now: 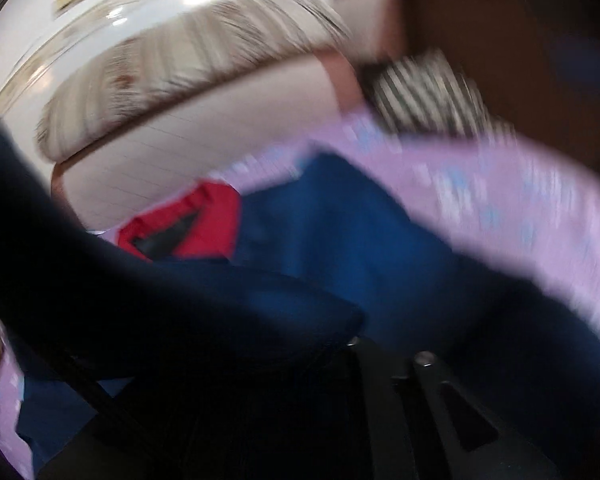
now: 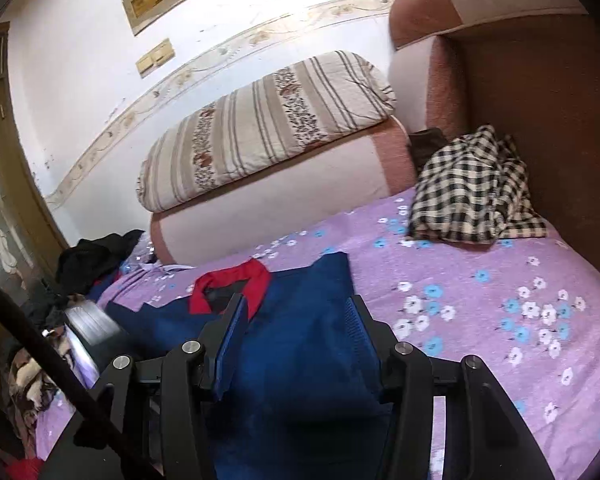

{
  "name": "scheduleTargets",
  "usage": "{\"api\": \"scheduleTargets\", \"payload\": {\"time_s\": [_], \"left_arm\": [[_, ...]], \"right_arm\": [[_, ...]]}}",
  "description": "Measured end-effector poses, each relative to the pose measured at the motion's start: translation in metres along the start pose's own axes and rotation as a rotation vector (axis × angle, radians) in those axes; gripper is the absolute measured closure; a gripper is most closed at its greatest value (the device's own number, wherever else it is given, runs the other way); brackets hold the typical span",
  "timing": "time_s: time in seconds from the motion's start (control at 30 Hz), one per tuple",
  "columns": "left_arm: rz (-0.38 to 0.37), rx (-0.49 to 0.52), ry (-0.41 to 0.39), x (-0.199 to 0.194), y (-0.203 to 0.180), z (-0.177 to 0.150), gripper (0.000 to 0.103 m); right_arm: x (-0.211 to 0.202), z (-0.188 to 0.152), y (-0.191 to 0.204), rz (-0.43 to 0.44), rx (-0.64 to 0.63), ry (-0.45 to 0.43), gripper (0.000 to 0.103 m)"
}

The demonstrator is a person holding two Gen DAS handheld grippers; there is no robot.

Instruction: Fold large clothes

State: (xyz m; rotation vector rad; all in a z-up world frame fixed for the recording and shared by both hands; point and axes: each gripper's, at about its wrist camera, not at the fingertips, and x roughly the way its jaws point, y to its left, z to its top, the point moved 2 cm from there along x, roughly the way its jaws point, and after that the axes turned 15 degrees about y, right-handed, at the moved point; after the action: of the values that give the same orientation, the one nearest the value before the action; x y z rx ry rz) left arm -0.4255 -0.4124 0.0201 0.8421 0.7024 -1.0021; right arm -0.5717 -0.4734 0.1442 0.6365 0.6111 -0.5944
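Observation:
A dark blue garment (image 2: 308, 344) with a red collar (image 2: 236, 280) lies on the purple flowered sheet (image 2: 480, 304). My right gripper (image 2: 296, 308) is open, its blue-padded fingers standing apart over the garment's upper part, right of the collar. The left wrist view is motion-blurred: the blue garment (image 1: 340, 232) and its red collar (image 1: 188, 224) show ahead, and a fold of dark blue cloth (image 1: 160, 304) drapes over the left gripper, hiding its fingers. The left gripper also shows blurred in the right wrist view (image 2: 92, 328), at the garment's left side.
A checked cloth (image 2: 472, 192) lies bunched at the sofa's far right corner. A striped cushion (image 2: 260, 128) rests on the sofa arm (image 2: 260, 208). Black clothes (image 2: 96, 256) are piled at the left. The brown backrest (image 2: 540, 120) bounds the right side.

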Motion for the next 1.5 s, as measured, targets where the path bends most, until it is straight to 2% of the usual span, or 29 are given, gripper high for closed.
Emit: {"api": "scheduleTargets", "payload": {"time_s": [0.07, 0.13, 0.17, 0.23, 0.33, 0.37, 0.4, 0.47, 0.53, 0.63, 0.7, 0.77, 0.83, 0.9, 0.97, 1.0, 1.03, 1.1, 1.17, 1.2, 1.27, 1.33, 1.4, 1.5], "left_arm": [[0.006, 0.092, 0.026, 0.003, -0.02, -0.006, 0.052], [0.002, 0.169, -0.014, -0.013, -0.03, -0.011, 0.045], [-0.021, 0.204, 0.002, -0.019, -0.034, -0.013, 0.033], [-0.107, 0.247, 0.026, -0.034, -0.037, -0.015, 0.03], [-0.299, 0.248, 0.064, -0.062, -0.027, -0.022, 0.03], [-0.353, 0.23, 0.05, -0.075, -0.016, -0.026, 0.03], [-0.365, 0.211, 0.019, -0.088, 0.0, -0.031, 0.03], [-0.342, 0.164, 0.006, -0.099, 0.033, -0.039, 0.028], [-0.287, 0.059, 0.005, -0.097, 0.084, -0.05, 0.028], [-0.158, -0.115, 0.048, -0.071, 0.153, -0.064, 0.028], [-0.12, -0.21, 0.101, -0.043, 0.188, -0.075, 0.028], [-0.084, -0.287, 0.189, -0.012, 0.216, -0.089, 0.028], [-0.051, -0.349, 0.27, 0.012, 0.236, -0.108, 0.028], [-0.066, -0.421, 0.324, 0.031, 0.255, -0.123, 0.028], [-0.061, -0.417, 0.312, 0.034, 0.255, -0.128, 0.027], [-0.055, -0.414, 0.323, 0.03, 0.256, -0.128, 0.028], [-0.064, -0.428, 0.301, 0.022, 0.256, -0.125, 0.032], [-0.101, -0.434, 0.187, -0.01, 0.26, -0.113, 0.033], [-0.06, -0.411, 0.152, -0.025, 0.261, -0.106, 0.03], [-0.061, -0.412, 0.152, -0.026, 0.263, -0.106, 0.03], [-0.079, -0.462, 0.203, -0.013, 0.274, -0.115, 0.03], [-0.095, -0.504, 0.279, 0.006, 0.276, -0.13, 0.03], [-0.089, -0.485, 0.343, 0.024, 0.274, -0.141, 0.03], [-0.04, -0.48, 0.287, 0.003, 0.267, -0.142, 0.03]], "right_arm": [[0.001, 0.0, -0.006, 0.0, 0.011, 0.009, 0.048], [0.003, 0.0, -0.01, -0.005, 0.02, 0.015, 0.048], [0.003, 0.0, -0.012, -0.004, 0.022, 0.017, 0.048], [0.004, 0.001, -0.014, -0.013, 0.026, 0.024, 0.048], [0.001, 0.003, -0.017, -0.016, 0.039, 0.017, 0.048], [0.0, 0.004, -0.019, -0.019, 0.045, 0.016, 0.048], [-0.001, 0.004, -0.019, -0.016, 0.048, 0.015, 0.048], [-0.001, 0.004, -0.017, -0.001, 0.048, 0.024, 0.048], [0.006, 0.001, -0.005, 0.004, 0.016, 0.054, 0.048], [0.021, -0.008, 0.02, 0.044, -0.05, 0.103, 0.048], [0.042, -0.014, 0.035, 0.067, -0.076, 0.172, 0.048], [0.072, -0.021, 0.041, 0.035, -0.087, 0.266, 0.049], [0.104, -0.032, 0.036, -0.062, -0.085, 0.36, 0.054], [0.128, -0.041, 0.029, -0.127, -0.099, 0.441, 0.054], [0.15, -0.053, 0.016, -0.156, -0.07, 0.531, 0.054], [0.15, -0.054, 0.014, -0.154, -0.069, 0.526, 0.056], [0.149, -0.053, 0.015, -0.168, -0.076, 0.523, 0.056], [0.136, -0.048, 0.023, -0.16, -0.075, 0.509, 0.056], [0.117, -0.039, 0.035, -0.123, -0.113, 0.453, 0.055], [0.11, -0.036, 0.041, -0.149, -0.145, 0.427, 0.055], [0.111, -0.035, 0.037, -0.168, -0.14, 0.422, 0.055], [0.124, -0.043, 0.03, -0.15, -0.098, 0.476, 0.055], [0.134, -0.051, 0.022, -0.178, -0.089, 0.508, 0.055], [0.141, -0.056, 0.018, -0.191, -0.082, 0.527, 0.055]]}}
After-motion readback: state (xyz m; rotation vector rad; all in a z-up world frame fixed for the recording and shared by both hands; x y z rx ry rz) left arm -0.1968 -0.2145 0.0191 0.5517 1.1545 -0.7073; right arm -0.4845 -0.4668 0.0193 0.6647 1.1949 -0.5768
